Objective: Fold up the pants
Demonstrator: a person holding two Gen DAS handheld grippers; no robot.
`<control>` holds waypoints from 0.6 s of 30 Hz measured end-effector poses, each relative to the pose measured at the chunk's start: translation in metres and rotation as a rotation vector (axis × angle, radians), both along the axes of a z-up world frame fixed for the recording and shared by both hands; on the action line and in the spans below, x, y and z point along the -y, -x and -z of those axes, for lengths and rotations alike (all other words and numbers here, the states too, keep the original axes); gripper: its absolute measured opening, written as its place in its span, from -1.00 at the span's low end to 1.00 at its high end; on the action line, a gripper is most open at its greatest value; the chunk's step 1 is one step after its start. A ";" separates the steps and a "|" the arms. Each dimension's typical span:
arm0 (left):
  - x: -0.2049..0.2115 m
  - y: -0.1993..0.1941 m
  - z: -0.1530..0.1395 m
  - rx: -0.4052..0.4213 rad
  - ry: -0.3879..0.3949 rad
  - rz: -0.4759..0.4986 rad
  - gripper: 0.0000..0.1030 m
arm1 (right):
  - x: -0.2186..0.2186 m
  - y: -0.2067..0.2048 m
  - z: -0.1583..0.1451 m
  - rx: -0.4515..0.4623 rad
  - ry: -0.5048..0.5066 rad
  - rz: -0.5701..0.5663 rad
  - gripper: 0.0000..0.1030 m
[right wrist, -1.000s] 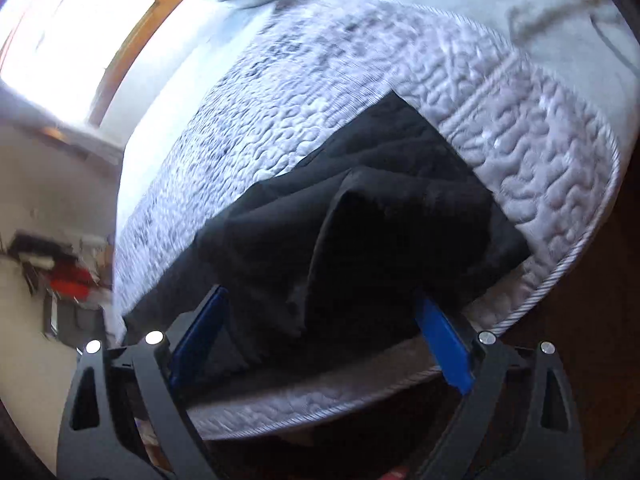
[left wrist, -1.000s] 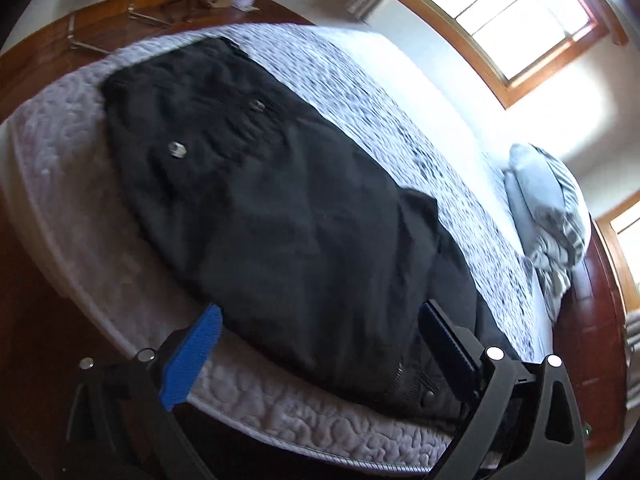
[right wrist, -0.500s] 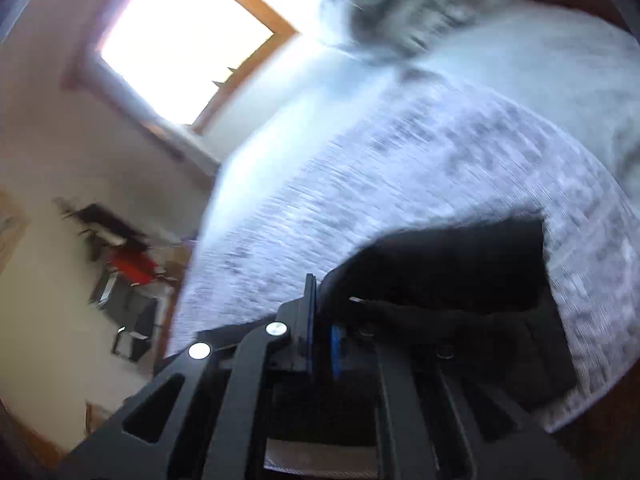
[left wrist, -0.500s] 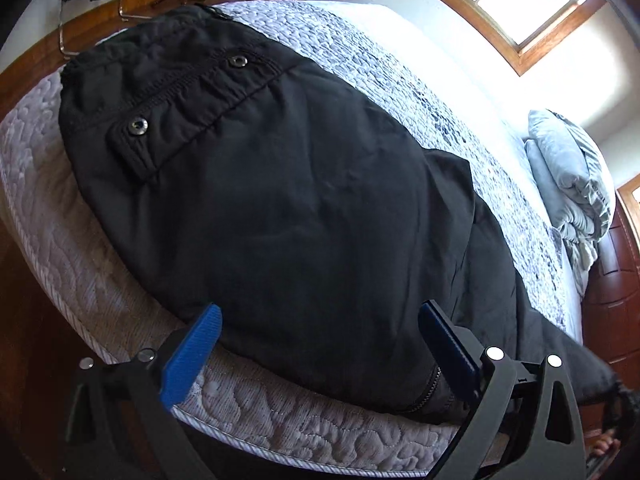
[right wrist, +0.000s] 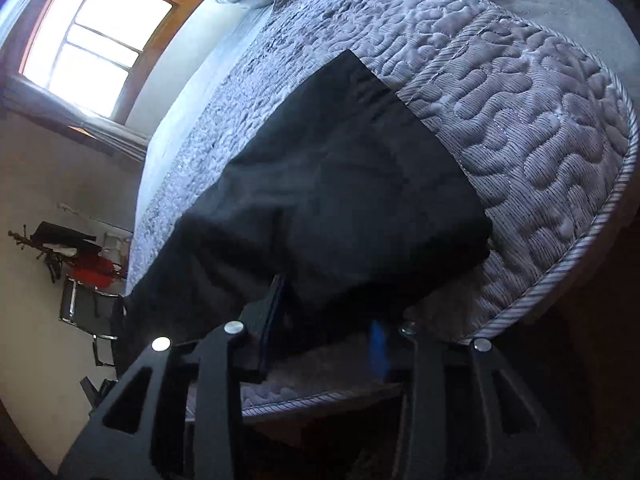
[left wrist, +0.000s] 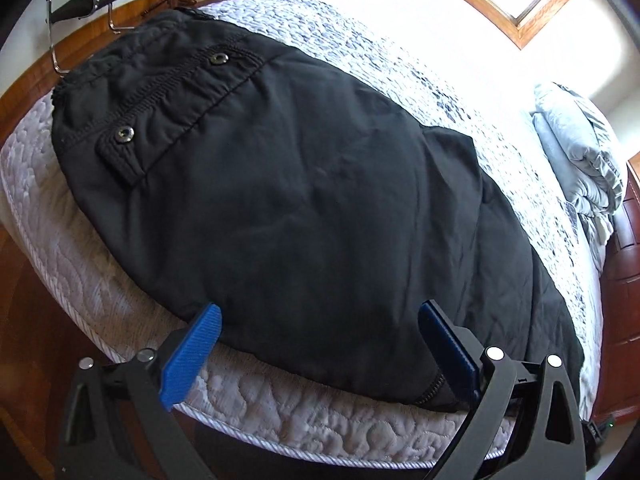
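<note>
Since a second ago, our left claw (left wrist: 316,332) has closed in on the waist end of the black pants (left wrist: 304,200), and our right claw (right wrist: 328,320) has gone from wide, to pinched tight half a second ago, to a narrower gap now.

Item: black pants, one pair, laid flat along the near edge of the quilted mattress (left wrist: 280,408). Waistband with two metal snaps (left wrist: 219,58) lies at the left; legs run off to the right toward the grey bedding (left wrist: 576,152).

Long axis: parallel to the mattress edge, left to right before us; waist points left, cuffs right.

Left claw: fingers spread wide, gripping nothing, poised at the near hem line around mid-thigh, with cloth directly ahead of it.

Right claw: fingers partly parted, dark fabric of the leg end (right wrist: 360,184) lying between and over them; we cannot tell whether they truly hold it.

Relation governing the coming move: we judge the leg end, nearer the right claw, must travel leftward along the long axis toward the waistband, the left claw anchoring the middle.
</note>
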State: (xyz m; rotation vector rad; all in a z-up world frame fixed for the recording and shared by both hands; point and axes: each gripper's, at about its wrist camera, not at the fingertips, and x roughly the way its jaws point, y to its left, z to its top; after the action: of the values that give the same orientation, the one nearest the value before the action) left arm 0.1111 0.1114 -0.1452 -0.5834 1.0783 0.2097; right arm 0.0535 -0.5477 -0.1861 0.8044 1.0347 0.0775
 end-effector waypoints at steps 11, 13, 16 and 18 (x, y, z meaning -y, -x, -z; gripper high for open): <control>0.010 -0.005 0.010 -0.026 -0.015 0.033 0.93 | 0.021 -0.011 0.011 -0.089 -0.029 0.083 -0.55; 0.012 -0.006 0.010 -0.029 -0.020 0.033 0.93 | 0.019 -0.006 0.002 -0.068 -0.026 0.077 -0.20; 0.011 -0.004 0.008 -0.026 0.016 0.033 0.93 | 0.019 -0.006 -0.010 -0.035 -0.054 0.100 0.29; 0.007 -0.001 0.006 -0.028 0.052 0.024 0.93 | 0.023 0.005 -0.015 -0.026 -0.089 0.118 0.33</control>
State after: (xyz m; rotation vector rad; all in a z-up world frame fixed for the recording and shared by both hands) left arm 0.1118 0.1045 -0.1510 -0.6151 1.1196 0.1697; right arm 0.0482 -0.5704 -0.1715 0.9478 1.0114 0.0124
